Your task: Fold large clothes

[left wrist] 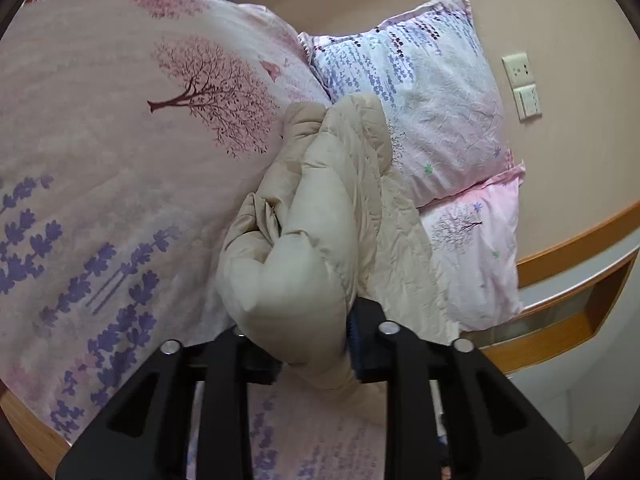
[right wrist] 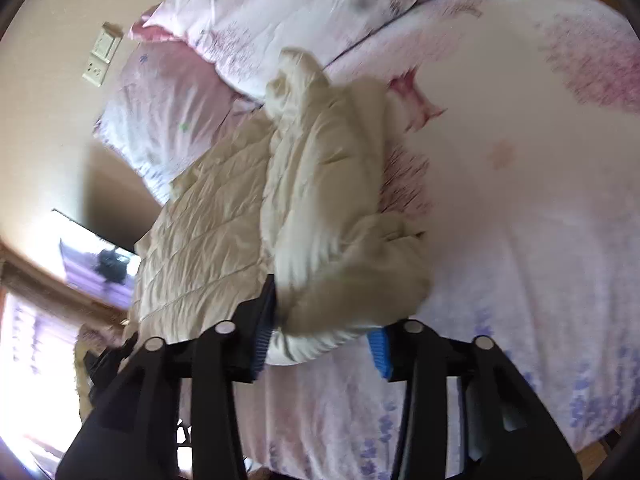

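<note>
1. The padded jacket (left wrist: 320,216), cream and quilted, lies on the bed (left wrist: 100,128) near its head end, reaching up to the two pillows (left wrist: 432,120) that lean at the wall. In the left wrist view a puffy fold of it rises from the flat part and fills the gap of the left tool (left wrist: 312,344).
2. In the same view the left tool's jaws stand narrow with that fold bunched between them; the cloth presses against the ribbed pad (left wrist: 354,340) on the right side, so the tool is holding the jacket. The other pad is hidden behind the fabric.
3. A wall socket (left wrist: 520,70) and a switch sit on the wall beside the pillows.
4. The right wrist view is blurred. The jacket (right wrist: 224,216) spreads flat toward the bed's side edge, with a thicker part folded over on top.
5. The right tool (right wrist: 320,344) has its jaws about half apart. A bulge of the jacket lies between the blue pads (right wrist: 380,346); whether they press on it I cannot tell.
</note>
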A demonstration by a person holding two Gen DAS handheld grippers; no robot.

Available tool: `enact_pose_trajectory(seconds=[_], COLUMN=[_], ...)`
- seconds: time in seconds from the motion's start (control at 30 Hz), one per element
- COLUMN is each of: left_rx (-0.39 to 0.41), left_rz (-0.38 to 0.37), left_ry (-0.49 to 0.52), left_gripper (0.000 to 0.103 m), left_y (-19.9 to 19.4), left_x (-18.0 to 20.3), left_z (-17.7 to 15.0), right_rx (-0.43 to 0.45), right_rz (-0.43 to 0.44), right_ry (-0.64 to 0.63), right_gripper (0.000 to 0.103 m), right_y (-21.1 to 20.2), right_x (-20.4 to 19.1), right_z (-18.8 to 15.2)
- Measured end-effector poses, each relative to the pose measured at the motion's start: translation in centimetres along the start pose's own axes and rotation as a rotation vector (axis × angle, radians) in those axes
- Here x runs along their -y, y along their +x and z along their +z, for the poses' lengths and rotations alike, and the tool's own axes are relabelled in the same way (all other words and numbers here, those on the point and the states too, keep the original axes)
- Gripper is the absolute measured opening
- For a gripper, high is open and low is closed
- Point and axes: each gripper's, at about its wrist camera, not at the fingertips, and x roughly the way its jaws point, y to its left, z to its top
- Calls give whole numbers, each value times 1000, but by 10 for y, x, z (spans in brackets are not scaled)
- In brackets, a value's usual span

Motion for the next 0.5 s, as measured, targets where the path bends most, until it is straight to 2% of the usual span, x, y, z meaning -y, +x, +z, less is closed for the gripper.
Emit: enact_pose_trajectory(seconds=[0.03,0.07,0.1,0.17,0.2,0.23,0.27,0.33,0.4,0.5], left_rx=[4,4,6,15,18,22,29,31,33,43], left_rz=[6,10,13,12,15,17,19,23,27,33], left_ry=[23,34,43,57,64,69,73,79,87,96], left_gripper=[38,50,56,63,64,66,68,70,70,71], left_y=[0,1,1,0,-1,-1,-2,-1,0,1], left_x=[3,4,5,7,7,7,7,7,9,12], left_z=[-1,-1,-2,-4,-5,-5,-5,-7,-10,-15], right_rx=[22,65,106,202,273,327,357,377,337,279], right_rz=[-29,-88,-137,-270,-367,-412,-419,-369,-298,-234], right_ry=[-10,-36,-55,-101,-129,-154,-175,-243,-328,-443], right_gripper=[51,58,64,70,70,70,70,69,57,46], right_y=[-4,-9,-13,-22,-26,-30,-33,-29,-13,17], right_x=[-2,-8,-14,-24,-32,-40,-43,-63,-87,-119], right_z=[1,1,2,1,1,0,0,-2,-4,-10])
